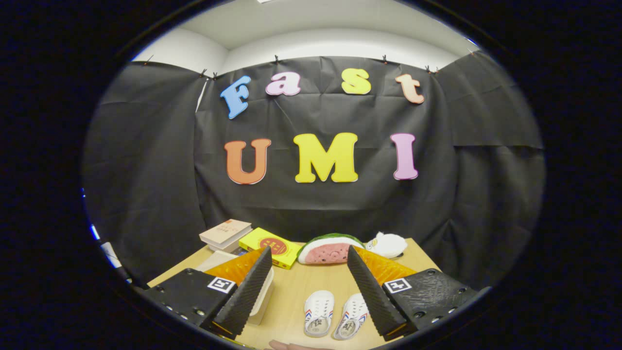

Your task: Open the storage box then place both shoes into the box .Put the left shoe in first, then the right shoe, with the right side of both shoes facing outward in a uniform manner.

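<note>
Gripper (309, 262): released, fingers spread wide apart, nothing between the pads, raised above the table.
Left finger (248, 287): black ribbed pad, orange backing, square marker on its black base; overlaps the storage box.
Right finger (369, 291): same build, its inner edge just beside the right-hand shoe.
Shoes (334, 313): two small white perforated clogs with red and blue stripes on the sides, lying side by side on the table, low between the fingers, nearly touching each other, toes pointing away.
Storage box (261, 299): pale cream box on the table, mostly hidden behind the left finger; lid state cannot be told.
Table (311, 282): light wood top, backed by black cloth.
Watermelon slice (328, 249): toy or cushion, beyond the fingertips, at the far edge of the table.
White plush (388, 244): just beside the watermelon slice, on its right.
Yellow book (273, 246): flat, left of the watermelon slice.
Stacked books (226, 234): beige cover on top, beside the yellow book at the far left corner.
Hand (291, 346): a small part shows just below the shoes.
</note>
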Demonstrator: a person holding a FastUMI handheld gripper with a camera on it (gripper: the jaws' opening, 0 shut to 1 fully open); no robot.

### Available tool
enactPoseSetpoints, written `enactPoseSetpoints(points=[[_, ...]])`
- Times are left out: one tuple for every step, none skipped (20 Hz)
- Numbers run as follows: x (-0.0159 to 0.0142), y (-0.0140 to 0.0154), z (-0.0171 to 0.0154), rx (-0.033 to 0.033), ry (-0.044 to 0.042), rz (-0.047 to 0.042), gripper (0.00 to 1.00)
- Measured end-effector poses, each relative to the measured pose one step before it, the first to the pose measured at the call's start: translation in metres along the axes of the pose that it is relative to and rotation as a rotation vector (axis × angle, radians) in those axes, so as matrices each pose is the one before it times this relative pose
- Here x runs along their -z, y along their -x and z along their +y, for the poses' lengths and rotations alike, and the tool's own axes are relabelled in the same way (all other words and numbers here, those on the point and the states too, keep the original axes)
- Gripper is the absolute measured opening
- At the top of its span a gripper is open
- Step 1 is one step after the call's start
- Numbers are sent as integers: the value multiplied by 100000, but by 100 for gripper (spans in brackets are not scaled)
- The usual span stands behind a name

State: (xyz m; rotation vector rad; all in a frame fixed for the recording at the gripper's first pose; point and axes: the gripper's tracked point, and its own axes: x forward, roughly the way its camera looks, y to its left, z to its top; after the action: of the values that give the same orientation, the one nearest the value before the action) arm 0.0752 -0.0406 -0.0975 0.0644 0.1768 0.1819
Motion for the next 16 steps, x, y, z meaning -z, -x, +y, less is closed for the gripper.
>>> enactPoseSetpoints(points=[[584,-1218,-61,-2699,-660,2382,95],[505,-1115,-138,-2600,-661,2607,95],[591,-1216,-28,-2579,-900,2901,95],[886,-1349,-141,-2449,-1599,3864,96],[739,-1259,-75,-3348,-2258,4657,96],[740,-1325,78,-3609,-2412,3954,95],[553,-1289,-194,-2345,-1926,3542,95],[447,-1174,-256,-2014,-1209,3150,95],[313,-1223,-146,-1907,-1259,2761,95],[421,-1341,-226,-1970,-1807,2927,95],[377,-1268,-68,-2154,-1385,2862,95],[585,-1486,-2,-2593,-1833,3439,95],[502,-1320,95,-3456,-1846,3763,95],[663,-1340,156,-4095,-1959,3729,95],[512,-1412,224,-4805,-1590,4271,95],[821,-1147,99,-3565,-1557,4188,95]])
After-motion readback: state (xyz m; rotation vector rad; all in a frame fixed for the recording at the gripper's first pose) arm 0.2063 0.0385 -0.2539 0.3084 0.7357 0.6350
